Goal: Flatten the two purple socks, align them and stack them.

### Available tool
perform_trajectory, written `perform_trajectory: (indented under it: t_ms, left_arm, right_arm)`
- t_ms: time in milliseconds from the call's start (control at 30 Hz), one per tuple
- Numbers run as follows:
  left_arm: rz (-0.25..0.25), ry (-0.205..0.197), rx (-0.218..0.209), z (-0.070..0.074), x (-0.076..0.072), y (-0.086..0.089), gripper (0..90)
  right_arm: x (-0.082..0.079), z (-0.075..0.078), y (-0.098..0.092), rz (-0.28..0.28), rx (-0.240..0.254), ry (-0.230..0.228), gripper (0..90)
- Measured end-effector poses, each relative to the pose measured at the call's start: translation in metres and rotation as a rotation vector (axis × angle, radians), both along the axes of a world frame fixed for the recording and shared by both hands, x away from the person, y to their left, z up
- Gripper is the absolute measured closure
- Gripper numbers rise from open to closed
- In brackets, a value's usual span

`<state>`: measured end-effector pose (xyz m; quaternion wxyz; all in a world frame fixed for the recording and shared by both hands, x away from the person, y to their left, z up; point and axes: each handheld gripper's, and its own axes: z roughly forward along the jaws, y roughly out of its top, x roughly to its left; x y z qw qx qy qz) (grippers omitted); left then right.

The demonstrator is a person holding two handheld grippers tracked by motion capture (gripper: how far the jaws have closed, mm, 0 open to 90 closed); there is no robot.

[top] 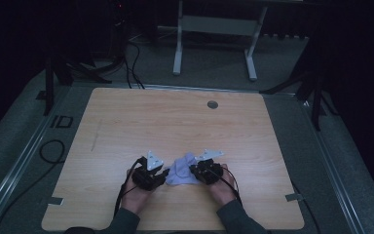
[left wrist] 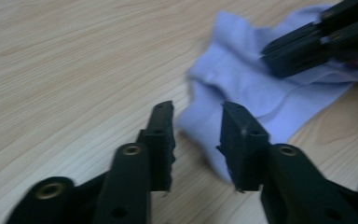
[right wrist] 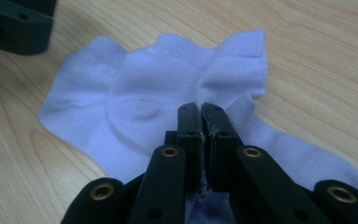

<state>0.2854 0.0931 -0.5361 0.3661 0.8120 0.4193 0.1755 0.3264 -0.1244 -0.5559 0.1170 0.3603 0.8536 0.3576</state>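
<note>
The light purple sock (right wrist: 158, 98) lies on the wooden table (top: 126, 122) at about 6 o'clock, pinched tight by the right gripper (right wrist: 200, 114), while the left gripper (left wrist: 196, 123) at its 9 o'clock side stands partly apart, holding nothing.

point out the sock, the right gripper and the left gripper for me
sock (right wrist: 135, 107), right gripper view, on its flat white middle.
right gripper (right wrist: 200, 112), right gripper view, between the tips of its closed jaws, pinching sock fabric.
left gripper (left wrist: 196, 122), left gripper view, midway between its parted tips, at the sock's edge.
</note>
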Motion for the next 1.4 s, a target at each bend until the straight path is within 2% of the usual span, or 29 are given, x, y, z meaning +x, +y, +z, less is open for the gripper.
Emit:
perform_trajectory:
  t_ms: [67, 167, 333, 467, 567, 800, 867, 967, 1067, 1167, 1233, 1300, 1400]
  left_arm:
    - [-0.008, 0.021, -0.001, -0.002, 0.004, -0.006, 74.7]
    - [-0.025, 0.035, 0.002, -0.003, 0.008, -0.014, 74.5]
    - [0.004, 0.083, 0.001, -0.007, 0.014, -0.021, 62.3]
    - [0.003, 0.095, 0.004, -0.01, 0.017, -0.026, 61.1]
    - [-0.003, 0.099, 0.028, -0.012, 0.019, -0.032, 64.3]
    - [-0.021, 0.085, 0.1, -0.015, 0.02, -0.042, 86.8]
    - [-0.02, 0.079, 0.107, -0.015, 0.019, -0.043, 87.6]
    - [-0.015, 0.078, 0.105, -0.015, 0.02, -0.043, 88.4]
    - [-0.012, 0.077, 0.104, -0.015, 0.021, -0.043, 88.5]
    - [-0.008, 0.076, 0.105, -0.015, 0.021, -0.042, 88.5]
    - [-0.007, 0.076, 0.107, -0.015, 0.021, -0.042, 88.6]
    - [-0.004, 0.075, 0.106, -0.015, 0.021, -0.042, 88.6]
    - [-0.001, 0.073, 0.105, -0.016, 0.021, -0.043, 88.6]
  right_arm:
    - [0.0, 0.0, -0.001, -0.003, 0.003, 0.006, 86.3]
    - [-0.001, 0.0, 0.0, 0.0, -0.002, 0.0, 86.3]
    - [0.0, -0.001, 0.0, 0.001, 0.0, 0.002, 86.3]
    - [0.0, -0.001, -0.001, 0.004, 0.002, 0.004, 86.4]
    - [0.0, -0.001, -0.001, 0.005, 0.006, 0.008, 86.4]
    - [0.001, -0.001, -0.001, 0.003, 0.01, 0.01, 86.3]
    - [0.0, -0.001, -0.001, 0.003, 0.01, 0.01, 86.0]
    - [0.0, 0.002, -0.002, 0.009, 0.005, -0.01, 78.1]
    - [-0.002, 0.015, -0.011, -0.006, 0.051, -0.052, 75.5]
    - [-0.001, 0.033, -0.03, -0.041, 0.118, -0.084, 80.1]
    - [0.0, 0.038, -0.042, -0.077, 0.136, -0.086, 82.7]
    - [-0.001, 0.038, -0.051, -0.093, 0.116, -0.074, 84.4]
    - [-0.004, 0.029, -0.056, -0.094, 0.04, -0.066, 84.6]
